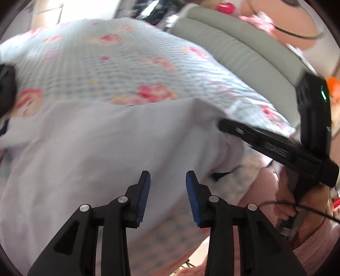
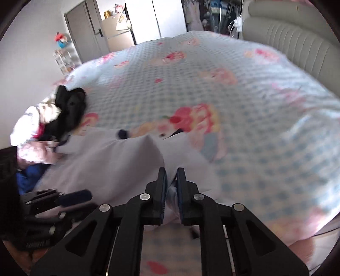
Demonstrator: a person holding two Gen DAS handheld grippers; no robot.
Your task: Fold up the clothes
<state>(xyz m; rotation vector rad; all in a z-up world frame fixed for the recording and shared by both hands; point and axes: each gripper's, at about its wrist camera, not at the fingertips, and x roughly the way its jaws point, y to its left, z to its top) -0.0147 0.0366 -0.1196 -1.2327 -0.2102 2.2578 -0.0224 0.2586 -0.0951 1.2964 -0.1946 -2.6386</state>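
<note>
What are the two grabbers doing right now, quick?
Left gripper: open, holding nothing, over the pale garment.
Right gripper: shut on the pale garment, pinching its edge.

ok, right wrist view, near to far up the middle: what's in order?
right gripper → pale lilac garment → patterned bedspread → white wardrobe
</note>
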